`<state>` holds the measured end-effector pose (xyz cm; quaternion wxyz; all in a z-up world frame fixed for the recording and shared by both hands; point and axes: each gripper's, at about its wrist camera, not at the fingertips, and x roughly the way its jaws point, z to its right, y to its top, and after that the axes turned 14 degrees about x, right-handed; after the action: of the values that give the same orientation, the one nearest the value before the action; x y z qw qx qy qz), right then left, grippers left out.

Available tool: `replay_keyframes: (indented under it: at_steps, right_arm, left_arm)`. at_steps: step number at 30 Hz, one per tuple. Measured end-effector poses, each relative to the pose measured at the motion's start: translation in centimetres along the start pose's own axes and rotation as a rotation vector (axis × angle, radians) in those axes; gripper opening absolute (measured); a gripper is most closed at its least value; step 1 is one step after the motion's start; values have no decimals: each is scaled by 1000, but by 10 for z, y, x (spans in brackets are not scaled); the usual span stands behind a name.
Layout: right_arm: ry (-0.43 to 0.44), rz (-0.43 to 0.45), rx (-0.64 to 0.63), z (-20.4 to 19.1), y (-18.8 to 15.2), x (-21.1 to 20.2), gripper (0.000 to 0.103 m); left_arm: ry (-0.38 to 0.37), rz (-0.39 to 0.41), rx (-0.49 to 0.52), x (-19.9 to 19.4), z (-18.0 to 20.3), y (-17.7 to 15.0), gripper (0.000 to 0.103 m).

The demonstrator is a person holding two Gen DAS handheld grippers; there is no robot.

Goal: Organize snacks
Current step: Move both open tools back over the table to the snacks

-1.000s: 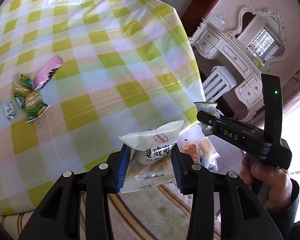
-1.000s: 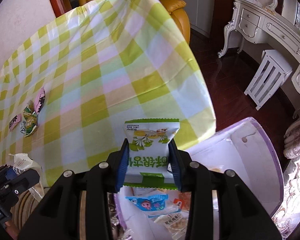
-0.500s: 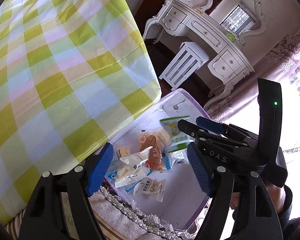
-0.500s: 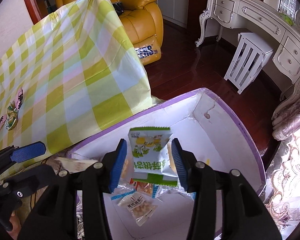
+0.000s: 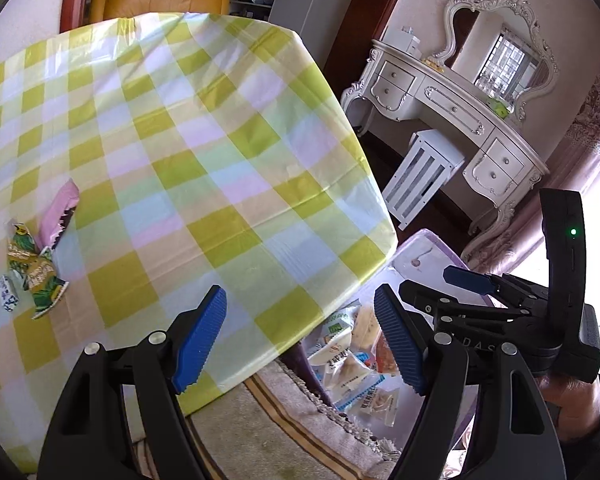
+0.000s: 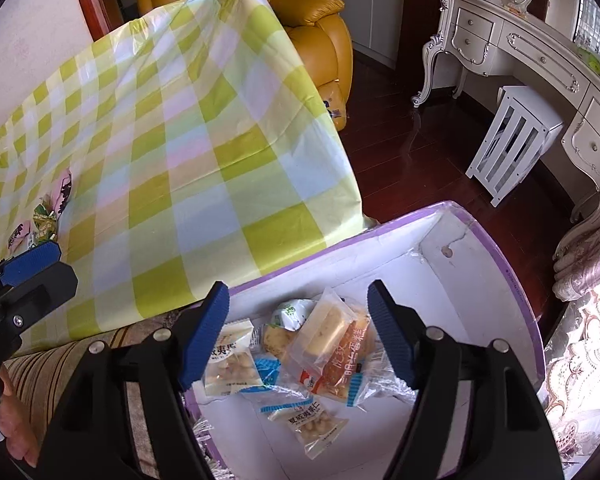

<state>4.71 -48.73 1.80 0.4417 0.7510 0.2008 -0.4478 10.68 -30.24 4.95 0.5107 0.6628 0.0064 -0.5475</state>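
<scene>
Both grippers are released and hold nothing. The left gripper (image 5: 300,340) has its blue pads wide apart, with only the checked cloth and the box edge visible between them. The jaws of the right gripper (image 6: 298,330) have just been opening, and the green packet (image 6: 290,312) that was between them now lies free in the box (image 6: 500,272), among the other packets at the lower centre of the right wrist frame.

The snacks still to be sorted lie on the counter (image 5: 220,140), at the far left edge of the left wrist frame: a pink wrapper (image 5: 60,212), two green wrappers (image 5: 36,272) and a small white one (image 5: 7,298), close together in one little group. In the right wrist frame the same group (image 6: 48,212) is small at the middle left, well apart from that gripper.

So the next move, as I judge it, turns on this: the group is to the left and a bit above the left gripper in its frame, and the left hand seems nearer to it than the right one, which hangs over the box. The pink wrapper lies with its long axis running diagonally, from lower left to upper right, so the jaws should close across its narrow side. The green wrappers partly touch each other, so taking only one may be difficult
</scene>
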Motion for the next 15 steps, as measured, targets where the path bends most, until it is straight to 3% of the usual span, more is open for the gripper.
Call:
replay_keyframes:
  at_steps: [15]
  right_arm:
    - [82, -4, -161, -111, -6, -4, 75]
  left_arm:
    - [204, 113, -161, -71, -98, -24, 76]
